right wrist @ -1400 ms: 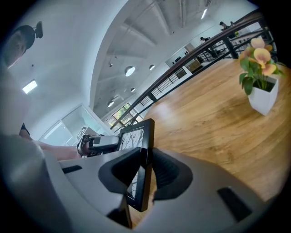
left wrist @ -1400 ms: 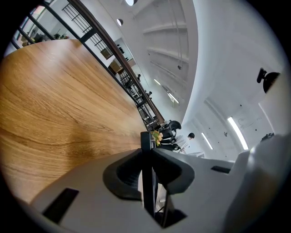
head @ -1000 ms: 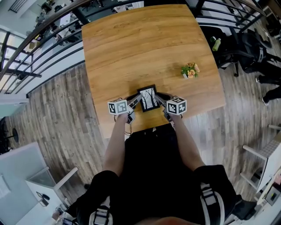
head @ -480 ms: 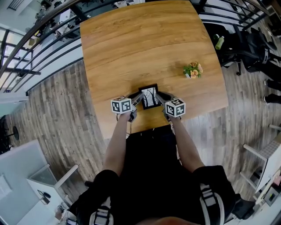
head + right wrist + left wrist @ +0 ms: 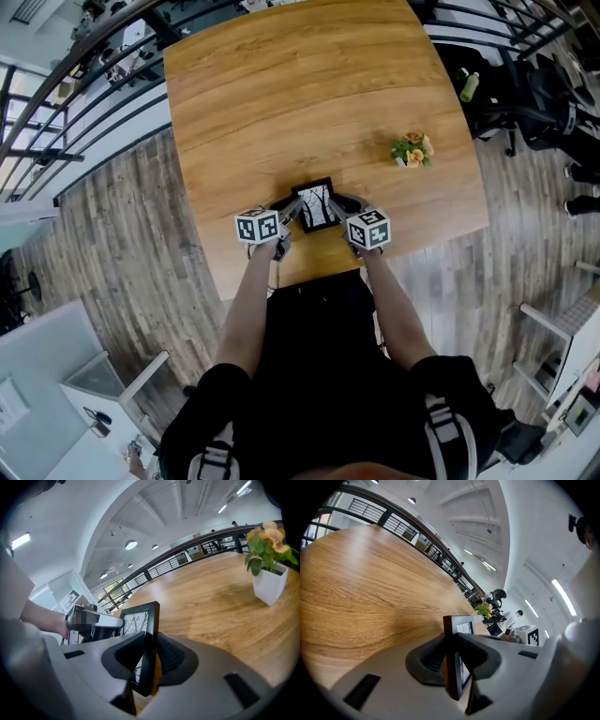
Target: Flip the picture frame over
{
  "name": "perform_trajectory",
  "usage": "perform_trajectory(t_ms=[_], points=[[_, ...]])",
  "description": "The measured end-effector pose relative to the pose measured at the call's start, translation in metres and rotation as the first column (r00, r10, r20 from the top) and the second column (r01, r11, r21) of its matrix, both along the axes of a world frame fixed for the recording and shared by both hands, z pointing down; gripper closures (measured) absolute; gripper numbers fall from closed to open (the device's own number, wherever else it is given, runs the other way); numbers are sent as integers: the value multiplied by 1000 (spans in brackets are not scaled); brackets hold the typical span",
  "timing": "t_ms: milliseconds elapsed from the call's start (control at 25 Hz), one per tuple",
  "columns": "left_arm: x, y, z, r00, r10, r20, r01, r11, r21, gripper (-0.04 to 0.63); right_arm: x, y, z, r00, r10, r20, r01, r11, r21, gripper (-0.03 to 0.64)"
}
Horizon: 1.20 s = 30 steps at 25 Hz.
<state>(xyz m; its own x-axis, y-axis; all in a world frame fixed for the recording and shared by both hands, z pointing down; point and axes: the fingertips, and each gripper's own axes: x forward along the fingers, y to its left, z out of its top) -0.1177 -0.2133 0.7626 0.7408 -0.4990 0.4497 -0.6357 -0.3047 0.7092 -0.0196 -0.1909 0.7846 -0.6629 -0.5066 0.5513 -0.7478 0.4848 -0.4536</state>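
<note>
One wooden table filled the middle of the head view, standing on plank flooring with a dark metal railing running past its far side. One person stood at the table's near edge, both forearms reaching over it.

Two grippers were in play, each carrying one marker cube. The left gripper came in from the left and the right gripper from the right, and they met on a single object. The left gripper view showed its two dark pads closed against the left side bar of the picture frame, the bar running edge-on between them. The right gripper view showed the same on the other side: the pads were clamped on the right side bar of the frame.

The one picture frame was black and rectangular, and it sat between the two grippers, close to the table's near edge. It was tilted with its glazed face toward the person. It held one black-and-white print of bare tree branches. Whether its lower edge touched the wood could not be told.

One small potted plant stood well apart, to the right and further back. Its white square pot held green leaves and a few orange flowers.

One green bottle lay off the table, beyond its right edge among dark chairs.
</note>
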Motion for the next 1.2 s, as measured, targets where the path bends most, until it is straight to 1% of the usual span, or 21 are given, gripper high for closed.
perform_trajectory(t_ms=[320,520,720,960,1200], points=[[0,-6,8,999,-29,43,29,1000,-5,497,0,-6,6,999,18,-37,-18,1000,2,526],[-3,-10,15,992,-66,110,66,998,3,486,-2,-12,10,997,30,-70,-30,1000,-2,526],[-6,-14,20,985,-103,138,103,995,7,486,-4,-15,13,993,39,-114,-38,999,10,528],[-7,-15,27,975,-121,187,124,992,-6,485,-5,-18,18,989,52,-140,-53,999,-4,531],[-12,-18,29,954,-128,272,132,991,5,476,-8,-20,20,984,59,-169,-60,998,-1,532]])
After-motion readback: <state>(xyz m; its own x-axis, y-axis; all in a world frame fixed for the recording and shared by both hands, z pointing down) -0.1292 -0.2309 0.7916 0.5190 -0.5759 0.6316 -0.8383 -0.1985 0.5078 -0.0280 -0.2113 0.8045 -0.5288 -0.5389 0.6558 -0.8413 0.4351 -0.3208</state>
